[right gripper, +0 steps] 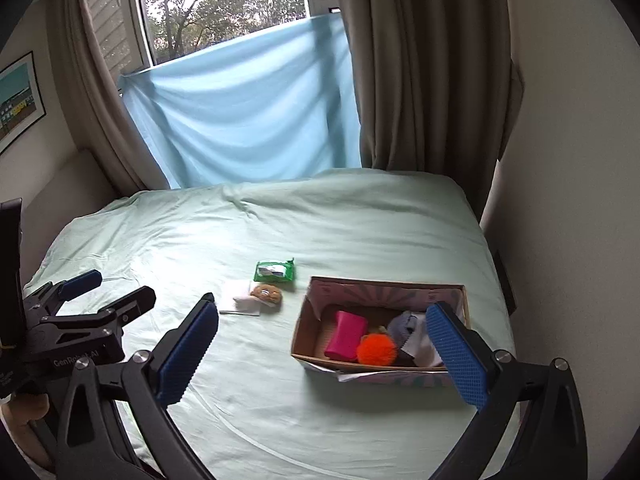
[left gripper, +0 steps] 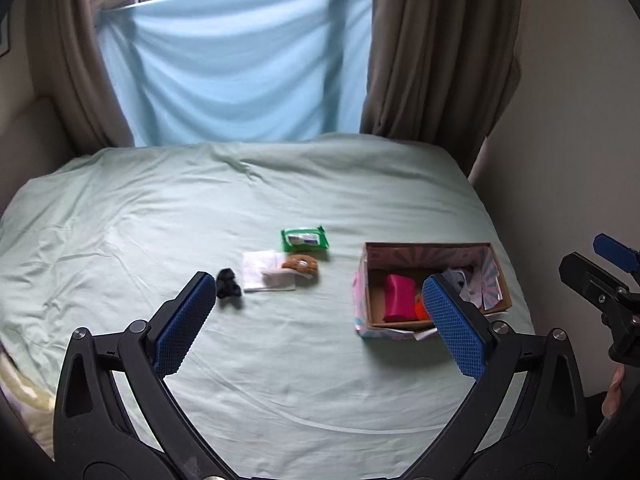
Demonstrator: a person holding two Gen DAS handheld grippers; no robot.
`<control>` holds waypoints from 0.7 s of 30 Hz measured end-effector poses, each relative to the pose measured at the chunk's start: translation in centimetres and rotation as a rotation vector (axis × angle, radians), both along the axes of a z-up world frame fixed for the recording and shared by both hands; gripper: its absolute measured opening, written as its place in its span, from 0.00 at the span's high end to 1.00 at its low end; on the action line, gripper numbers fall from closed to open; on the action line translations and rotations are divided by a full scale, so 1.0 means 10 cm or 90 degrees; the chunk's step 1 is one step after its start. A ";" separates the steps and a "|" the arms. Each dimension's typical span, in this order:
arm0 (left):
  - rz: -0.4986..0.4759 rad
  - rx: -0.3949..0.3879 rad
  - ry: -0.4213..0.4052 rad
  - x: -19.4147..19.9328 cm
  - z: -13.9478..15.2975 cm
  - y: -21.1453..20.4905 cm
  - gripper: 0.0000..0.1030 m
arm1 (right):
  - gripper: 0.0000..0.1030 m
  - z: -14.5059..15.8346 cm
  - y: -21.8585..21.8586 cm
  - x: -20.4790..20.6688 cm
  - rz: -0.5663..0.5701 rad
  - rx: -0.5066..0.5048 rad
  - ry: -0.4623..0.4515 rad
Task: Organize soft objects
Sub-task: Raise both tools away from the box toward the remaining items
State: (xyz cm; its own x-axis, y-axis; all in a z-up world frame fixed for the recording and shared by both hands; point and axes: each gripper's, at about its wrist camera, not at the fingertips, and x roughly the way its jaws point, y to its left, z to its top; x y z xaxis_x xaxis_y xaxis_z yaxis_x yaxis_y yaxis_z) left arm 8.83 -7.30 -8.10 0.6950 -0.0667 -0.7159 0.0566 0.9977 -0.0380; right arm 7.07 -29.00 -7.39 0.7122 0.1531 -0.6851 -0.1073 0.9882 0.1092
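Note:
A cardboard box (left gripper: pixel 496 276) (right gripper: pixel 304 320) sits on the pale green bed sheet and holds a pink item (left gripper: pixel 398 298) (right gripper: pixel 346 334), an orange pom-pom (right gripper: pixel 376 348) and grey and white cloths (right gripper: pixel 416 340). Left of it lie a green wipes pack (left gripper: pixel 305 239) (right gripper: pixel 275 270), a brown plush piece (left gripper: pixel 300 264) (right gripper: pixel 267 293), a white cloth (left gripper: pixel 262 272) (right gripper: pixel 240 300) and a small black item (left gripper: pixel 228 283). My left gripper (left gripper: pixel 318 314) is open and empty above the sheet. My right gripper (right gripper: pixel 322 344) is open and empty, its right finger in front of the box.
The bed sheet (left gripper: pixel 200 200) ends at a wall on the right and beige curtains (left gripper: pixel 440 48) and a hanging blue cloth (left gripper: pixel 240 64) at the back. The other gripper shows at each view's edge: the right one (left gripper: pixel 600 280) and the left one (right gripper: pixel 88 300).

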 end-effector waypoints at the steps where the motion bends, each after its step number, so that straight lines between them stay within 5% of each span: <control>1: 0.002 0.001 -0.006 -0.04 0.03 0.10 0.00 | 0.00 0.03 0.08 -0.04 -0.002 -0.008 -0.007; 21: -0.029 0.001 0.005 0.02 -0.02 1.64 0.00 | 0.00 -0.06 1.43 -0.11 -0.057 0.015 0.007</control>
